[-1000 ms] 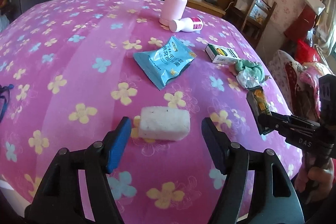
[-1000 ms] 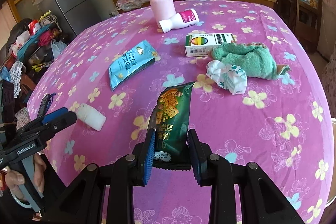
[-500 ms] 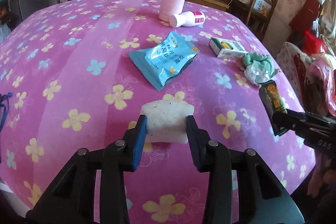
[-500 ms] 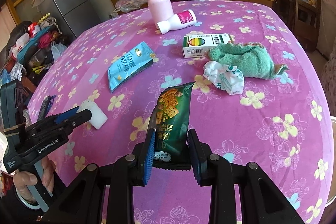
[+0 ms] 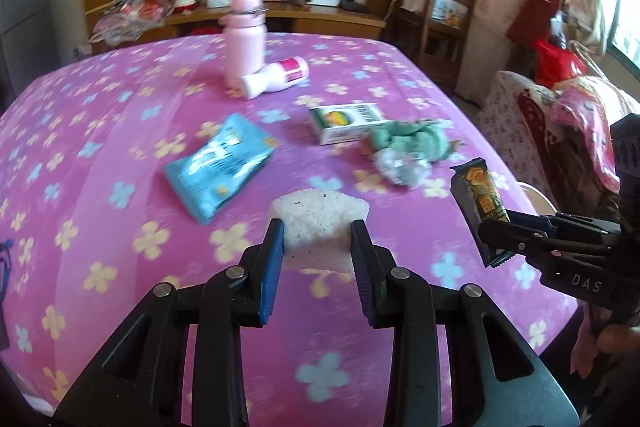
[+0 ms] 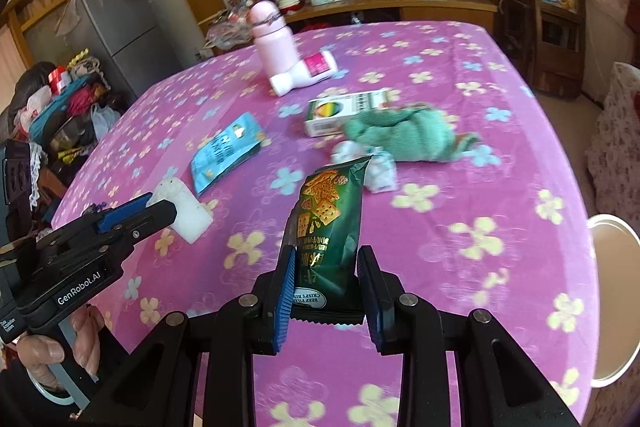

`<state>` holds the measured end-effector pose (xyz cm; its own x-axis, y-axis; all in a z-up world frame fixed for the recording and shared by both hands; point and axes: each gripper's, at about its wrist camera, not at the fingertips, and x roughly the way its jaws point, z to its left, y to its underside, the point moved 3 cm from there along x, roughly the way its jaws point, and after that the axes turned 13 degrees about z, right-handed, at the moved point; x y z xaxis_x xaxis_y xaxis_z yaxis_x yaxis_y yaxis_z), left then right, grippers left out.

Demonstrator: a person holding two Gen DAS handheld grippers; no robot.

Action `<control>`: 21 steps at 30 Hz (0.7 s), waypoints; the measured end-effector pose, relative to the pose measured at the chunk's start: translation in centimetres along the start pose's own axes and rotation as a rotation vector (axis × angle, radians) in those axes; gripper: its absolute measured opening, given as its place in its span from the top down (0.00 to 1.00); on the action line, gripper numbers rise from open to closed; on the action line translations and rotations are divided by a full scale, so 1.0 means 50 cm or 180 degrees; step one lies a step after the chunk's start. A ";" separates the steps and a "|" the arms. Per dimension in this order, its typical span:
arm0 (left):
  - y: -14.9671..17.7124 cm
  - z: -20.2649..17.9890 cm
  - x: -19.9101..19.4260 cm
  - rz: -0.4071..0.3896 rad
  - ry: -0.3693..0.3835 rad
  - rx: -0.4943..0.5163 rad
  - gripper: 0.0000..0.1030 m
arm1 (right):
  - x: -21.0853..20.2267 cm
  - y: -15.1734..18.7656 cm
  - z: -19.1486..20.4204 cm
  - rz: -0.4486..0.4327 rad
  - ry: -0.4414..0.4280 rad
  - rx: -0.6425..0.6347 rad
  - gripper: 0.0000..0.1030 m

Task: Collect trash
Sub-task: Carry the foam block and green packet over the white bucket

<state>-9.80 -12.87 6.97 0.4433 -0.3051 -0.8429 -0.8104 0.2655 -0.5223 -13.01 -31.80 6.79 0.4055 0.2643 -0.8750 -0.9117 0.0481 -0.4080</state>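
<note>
Both my grippers are holding trash above the pink flowered tablecloth (image 5: 100, 131).

My left gripper (image 5: 318, 239), jaws having just closed, is pinching one white, speckled, spongy block (image 5: 318, 223); my right gripper (image 6: 326, 273) is clamping one glossy green cracker wrapper (image 6: 330, 211) upright. The right view alone is showing a grey fridge (image 6: 120, 27) and a white round rim (image 6: 616, 259) at the table edge. Lying on the cloth: one blue foil packet (image 5: 220, 167), one crumpled white wrapper (image 5: 400, 167), one green cloth (image 5: 416, 143), one cardboard box (image 5: 346, 123), two bottles.
</note>
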 end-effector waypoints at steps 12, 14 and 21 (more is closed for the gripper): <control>-0.045 -0.201 0.028 -0.0005 0.0213 0.0459 0.70 | -0.092 0.055 -0.176 -0.0144 0.0230 0.0455 0.71; -0.051 -0.234 0.036 0.0005 0.0255 0.0521 0.70 | -0.104 0.067 -0.206 -0.0165 0.0264 0.0541 0.71; -0.068 -0.342 0.058 0.0066 0.0485 0.0705 0.70 | -0.140 0.105 -0.302 -0.0221 0.0356 0.0831 0.71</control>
<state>-12.31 -30.31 8.55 0.3511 -0.4273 -0.8331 -0.7076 0.4616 -0.5350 -19.65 -47.94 6.82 0.4592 0.1446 -0.8765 -0.8617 0.3124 -0.3999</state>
